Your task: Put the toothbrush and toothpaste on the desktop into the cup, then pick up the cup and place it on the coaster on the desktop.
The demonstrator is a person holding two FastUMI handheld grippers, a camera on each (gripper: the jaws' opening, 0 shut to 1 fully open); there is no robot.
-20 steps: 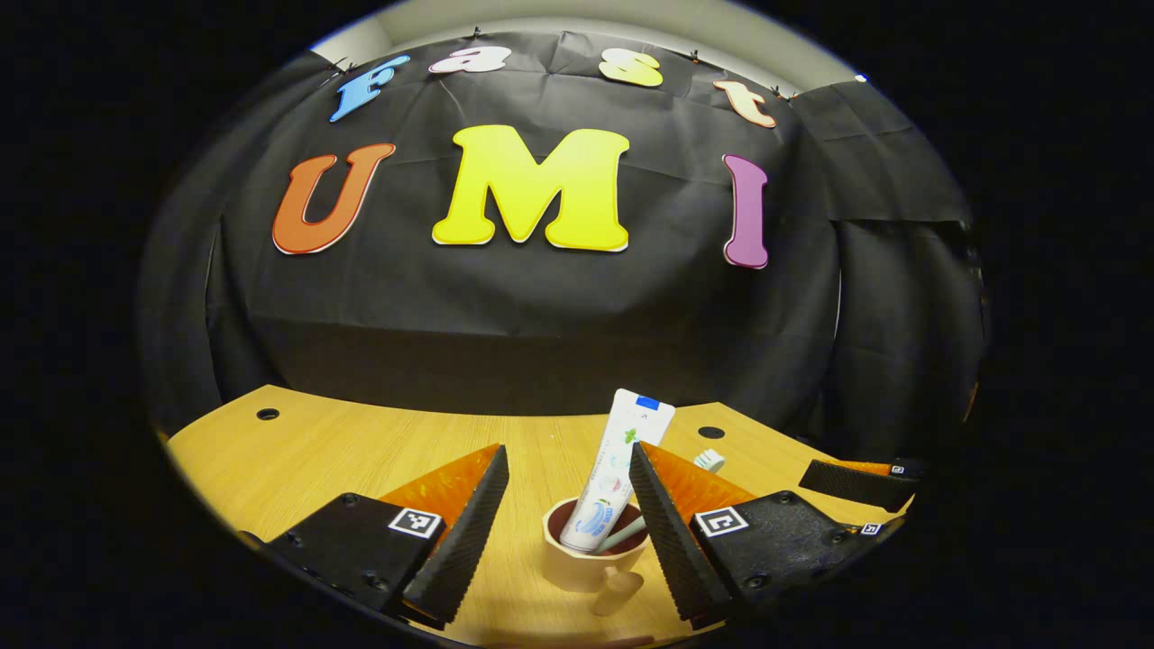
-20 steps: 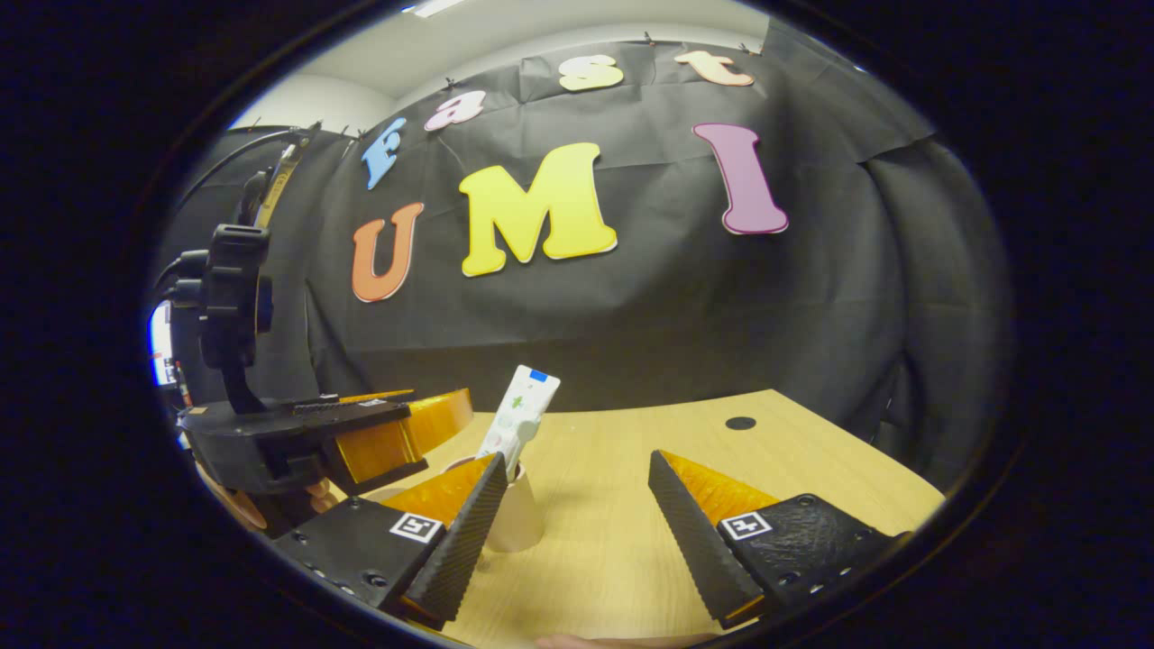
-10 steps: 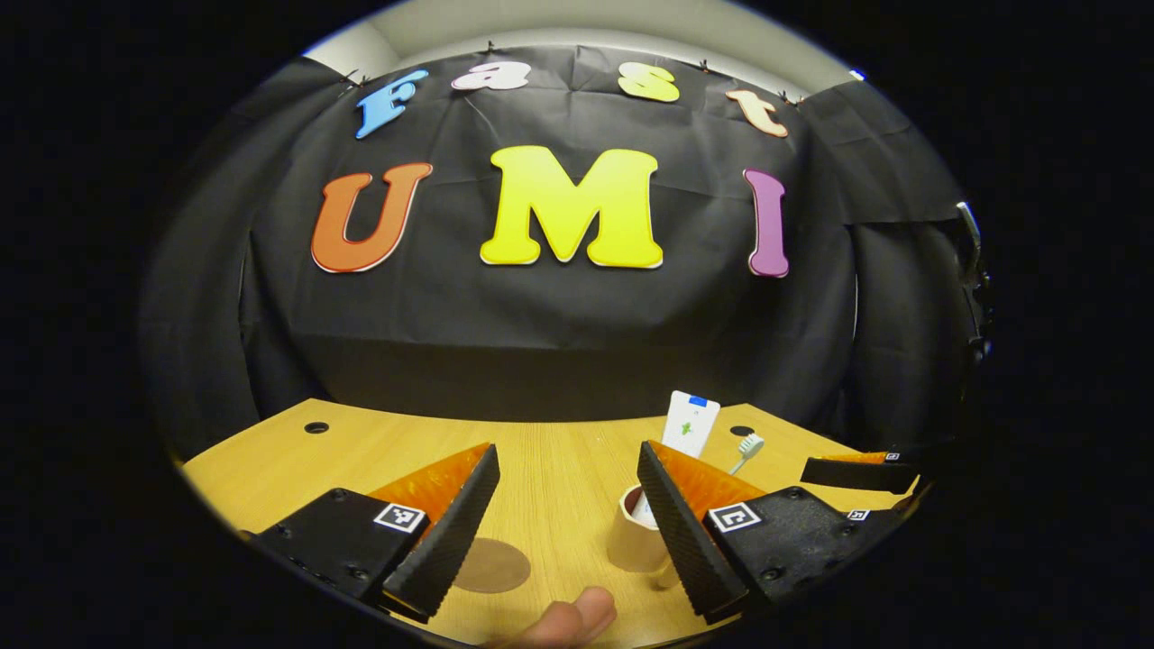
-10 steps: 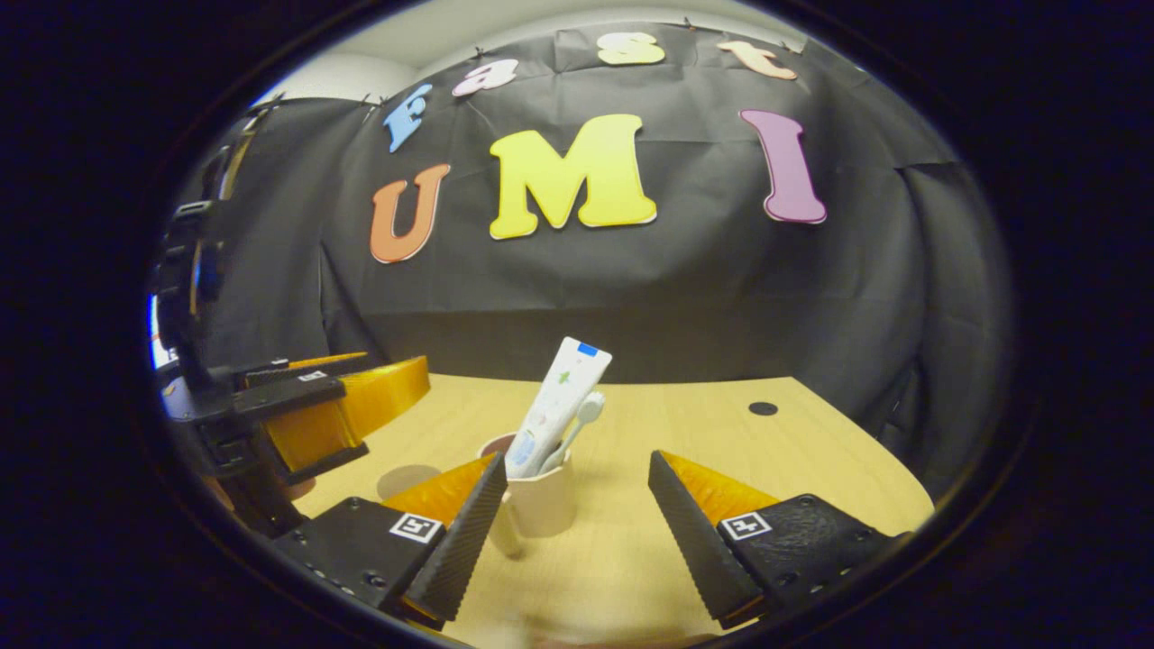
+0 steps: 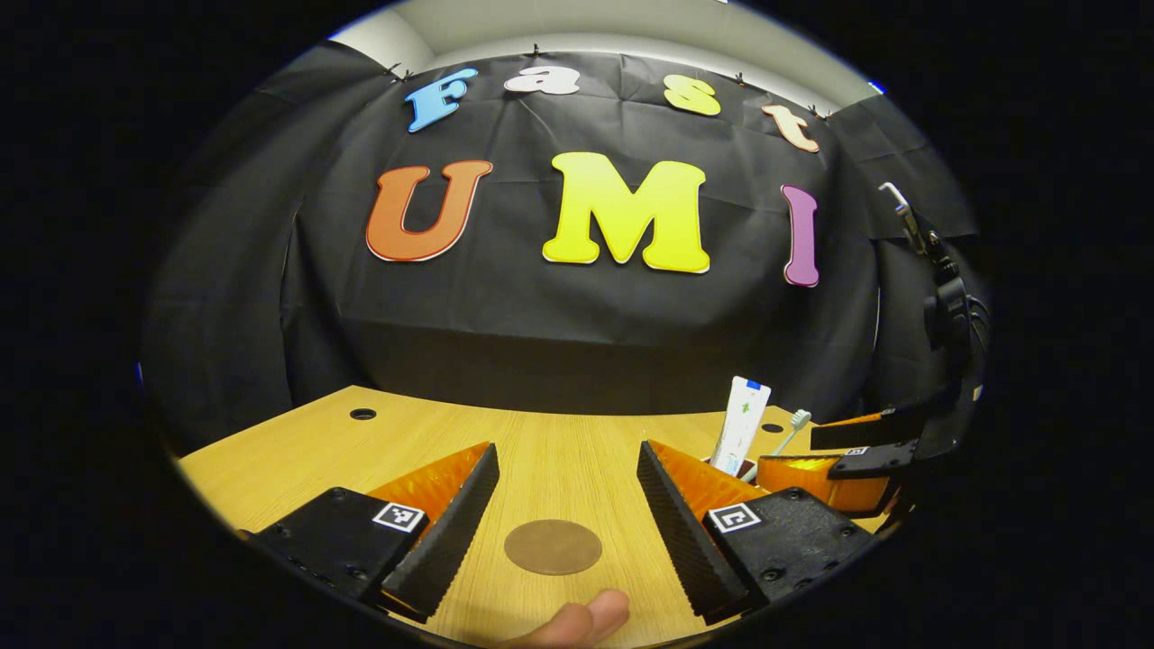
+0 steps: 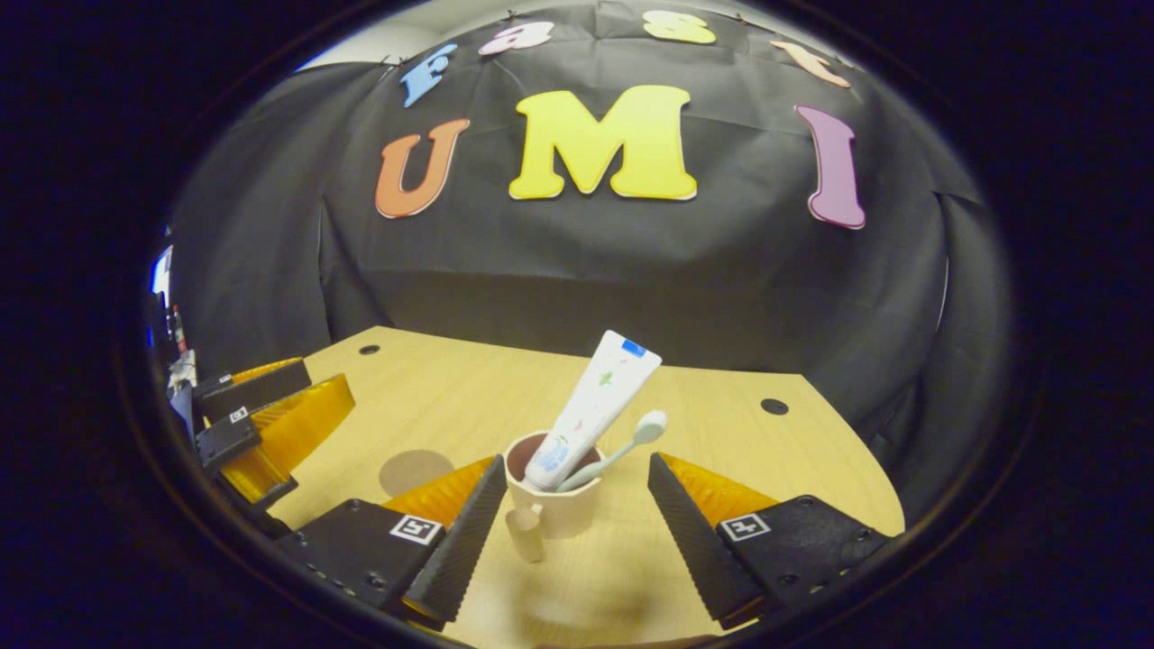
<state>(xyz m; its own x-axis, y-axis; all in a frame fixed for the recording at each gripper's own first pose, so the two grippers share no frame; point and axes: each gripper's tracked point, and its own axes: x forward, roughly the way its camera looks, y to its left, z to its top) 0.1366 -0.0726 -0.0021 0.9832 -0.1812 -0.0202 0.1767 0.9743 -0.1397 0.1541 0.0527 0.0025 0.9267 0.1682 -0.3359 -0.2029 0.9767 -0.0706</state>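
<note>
In the left gripper view, my left gripper point(image 5: 566, 514) gapes wide over the round brown coaster point(image 5: 553, 546) near the desktop's point(image 5: 288, 451) front edge. In the right gripper view, my right gripper point(image 6: 572, 523) spreads wide around the cup point(image 6: 552, 505), untouching, toothpaste tube point(image 6: 590, 410) and toothbrush point(image 6: 622, 446) leaning inside

toothbrush point(image 6: 622, 446) and toothpaste point(image 6: 590, 410) in cup point(image 6: 552, 505), coaster point(image 6: 415, 470) left of it

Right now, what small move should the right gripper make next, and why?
Probably ease the right gripper forward and close on the cup: toothpaste and toothbrush already stand inside, its jaws are open around the cup, and the coaster is bare.
</note>
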